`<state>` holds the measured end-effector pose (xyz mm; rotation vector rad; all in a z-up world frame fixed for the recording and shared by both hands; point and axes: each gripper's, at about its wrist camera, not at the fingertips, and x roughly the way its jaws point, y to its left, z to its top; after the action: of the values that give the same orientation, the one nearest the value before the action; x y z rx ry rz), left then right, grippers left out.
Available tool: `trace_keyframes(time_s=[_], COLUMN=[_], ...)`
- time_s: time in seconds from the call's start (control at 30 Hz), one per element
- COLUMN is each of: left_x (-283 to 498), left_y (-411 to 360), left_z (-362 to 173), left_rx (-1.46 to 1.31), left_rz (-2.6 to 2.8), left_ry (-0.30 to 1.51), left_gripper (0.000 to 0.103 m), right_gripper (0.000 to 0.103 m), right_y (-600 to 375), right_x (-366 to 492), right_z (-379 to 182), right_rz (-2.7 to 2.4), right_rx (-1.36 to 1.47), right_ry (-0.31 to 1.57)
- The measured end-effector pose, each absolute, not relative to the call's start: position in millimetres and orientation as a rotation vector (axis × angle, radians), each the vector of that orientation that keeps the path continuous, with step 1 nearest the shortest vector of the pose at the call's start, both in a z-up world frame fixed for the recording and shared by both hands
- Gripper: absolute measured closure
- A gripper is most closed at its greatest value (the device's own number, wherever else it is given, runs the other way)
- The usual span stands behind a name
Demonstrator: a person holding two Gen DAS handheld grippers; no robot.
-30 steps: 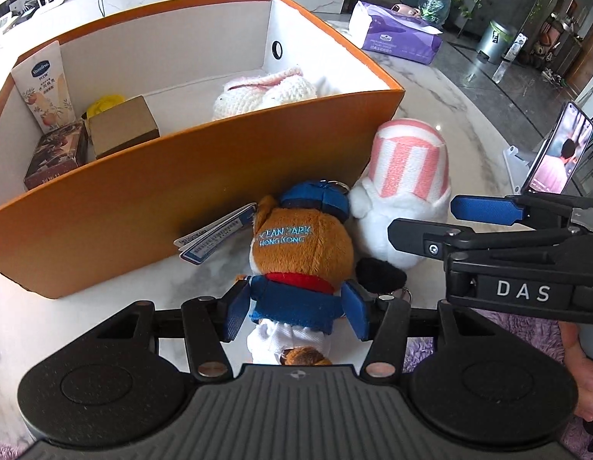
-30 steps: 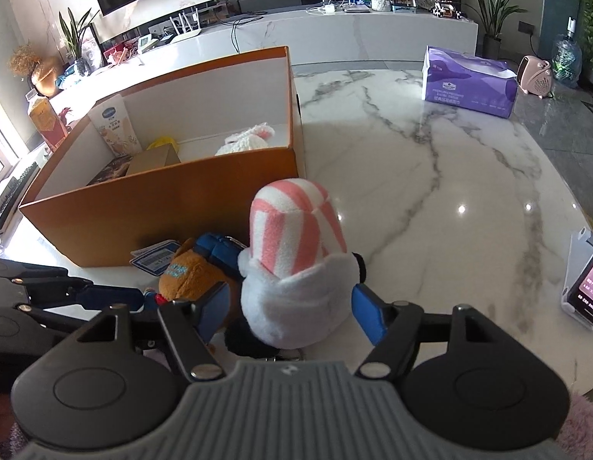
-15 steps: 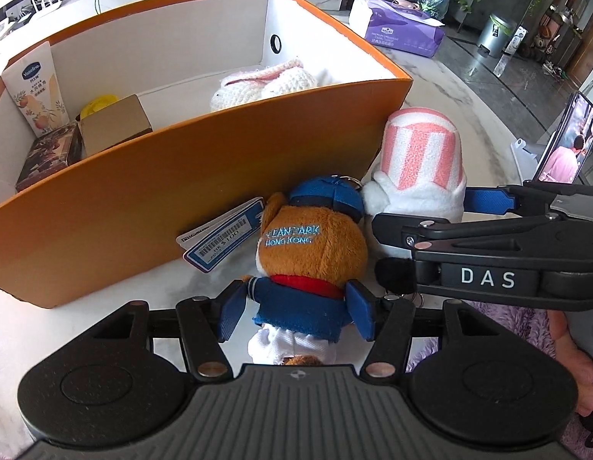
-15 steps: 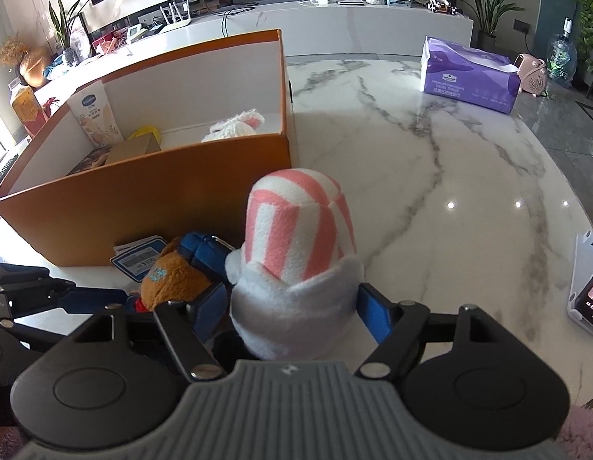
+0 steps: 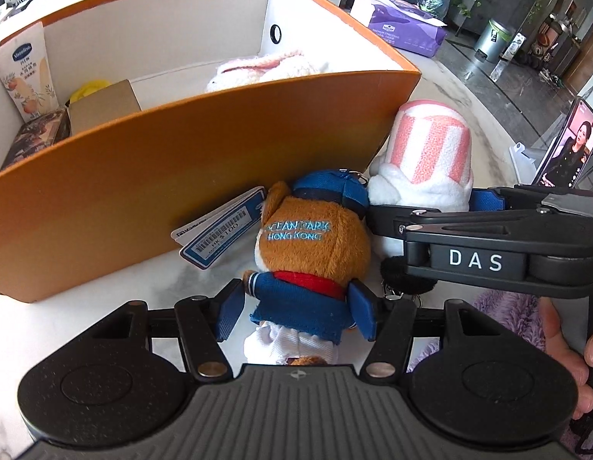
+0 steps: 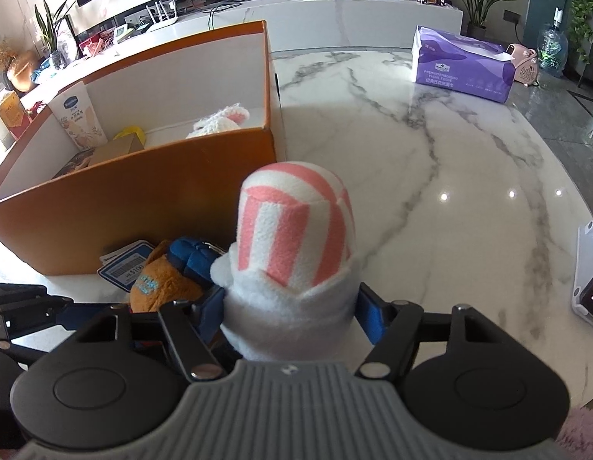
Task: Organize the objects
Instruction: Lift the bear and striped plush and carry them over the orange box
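A person works two hand-held tools over a white marble table (image 6: pixel 430 161), each straddling a soft toy that lies just outside the near wall of an open orange cardboard box (image 5: pixel 204 176). The left tool (image 5: pixel 296 316) stands with its blue pads either side of the blue-jacketed waist of a brown plush bear in a blue cap (image 5: pixel 313 241); the pads look to be against the cloth, though whether they press or merely touch cannot be told. The bear lies on its front, head toward the box, its blue-and-white price tag (image 5: pixel 220 230) splayed on the marble against the orange wall. Just beside it on the right, touching it, stands a white plush toy with a pink-and-white striped top (image 6: pixel 292 249), near the box's right-hand corner. The right tool (image 6: pixel 289 314) is closing on this toy's white base, the pads hugging the fleece on both sides. Paired grips of this kind suggest both toys are meant to be lifted over the wall together. Inside the box lie a white-and-pink knitted plush (image 5: pixel 266 69), a small brown carton (image 5: pixel 105 105), a cream tube (image 5: pixel 28 69) and a dark packet (image 5: pixel 32 138). Compared with a second ago, the right tool has dropped lower around the striped toy, and its body now crosses closer in front of the bear in the left view. The left tool has barely shifted, its jaws slightly wider.
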<state>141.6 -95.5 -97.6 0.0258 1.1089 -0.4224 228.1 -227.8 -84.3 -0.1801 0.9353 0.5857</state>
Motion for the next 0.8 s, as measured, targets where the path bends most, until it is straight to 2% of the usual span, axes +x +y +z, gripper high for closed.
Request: trace_keyframes(time_s=[0.1, 0.13, 0.47, 0.8], left_x=[143, 145, 129, 101], left_y=[-94, -93, -84, -59], left_z=[-101, -104, -96, -42], left_rx=[-0.006, -0.028, -0.061, -0.109], left_rz=[-0.431, -0.438, -0.413, -0.434], left_ry=[1.125, 1.141, 1.138, 1.015], left_gripper=[0.04, 0.055, 0.061, 0.061], right_gripper=[0.033, 0.033, 0.034, 0.034], right_y=[-229, -230, -238, -248], right_x=[228, 227, 216, 196], right_z=[-84, -84, -77, -46], right_rz=[0.582, 0.58, 0.565, 0.612], right_rx=[-0.173, -0.17, -0.173, -0.183], right_ry=[0.936, 0.936, 0.909, 0.826])
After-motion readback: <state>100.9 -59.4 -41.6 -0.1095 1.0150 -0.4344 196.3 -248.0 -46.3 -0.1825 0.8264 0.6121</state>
